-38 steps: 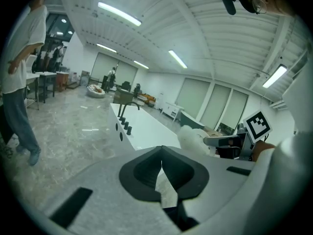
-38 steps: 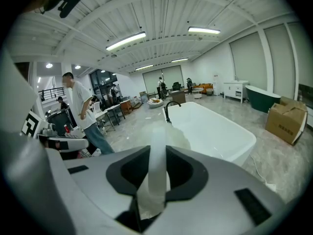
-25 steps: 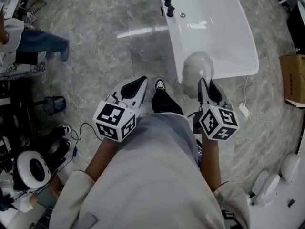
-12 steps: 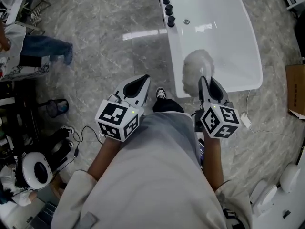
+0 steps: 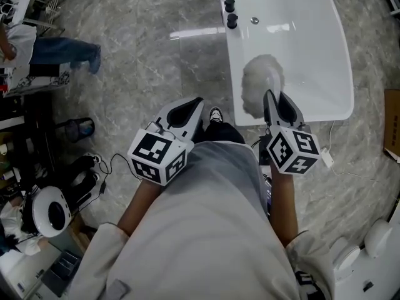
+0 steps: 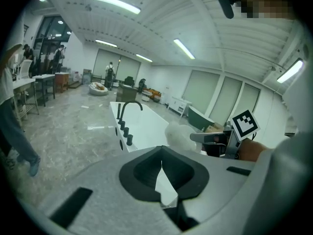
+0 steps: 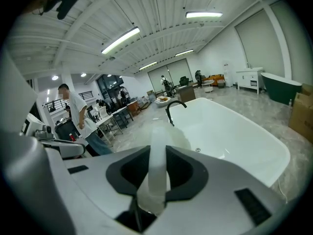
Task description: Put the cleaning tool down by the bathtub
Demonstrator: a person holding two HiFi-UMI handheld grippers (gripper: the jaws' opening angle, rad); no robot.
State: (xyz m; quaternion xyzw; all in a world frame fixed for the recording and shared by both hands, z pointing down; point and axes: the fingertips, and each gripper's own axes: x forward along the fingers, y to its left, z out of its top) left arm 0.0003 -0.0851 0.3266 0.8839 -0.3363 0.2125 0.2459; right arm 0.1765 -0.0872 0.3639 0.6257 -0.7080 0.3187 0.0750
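- Cleaning tool (image 5: 262, 83) – a fluffy white duster on a pale, see-through handle – is held off the floor, and in the head view its head lies over the near end of the bathtub (image 5: 331, 55).
- Far left: a person in blue jeans (image 5: 62, 52) stands on the grey marbled floor (image 5: 144, 61). Nearer in are a small dark bin (image 5: 78, 130) and a round white device (image 5: 47, 214) among black cables.
- Left gripper (image 5: 195, 105) is held out level in front of the wearer's body. In the left gripper view its jaws are closed, tips touching, with nothing between them (image 6: 161, 163); only the tub (image 6: 142, 126) and the duster's head (image 6: 178, 133) show beyond.
- A black-and-white shoe (image 5: 215, 113) shows on the floor between the two grippers.
- Black taps (image 5: 229, 5) stand in a row along the tub's left rim; the gripper views also show a black curved spout (image 7: 175, 109).
- Right gripper (image 5: 275, 102) points at the tub's near end. Its jaws are clamped on the duster's handle (image 7: 157, 170), which runs forward between them to the fluffy head.
- The white tub (image 7: 234, 141) is empty of water – a drain fitting shows on its floor.
- Right of the tub, a white plug block (image 5: 326, 158) with its cord lies on the floor, and a cardboard box (image 5: 394, 124) sits at the frame's edge.
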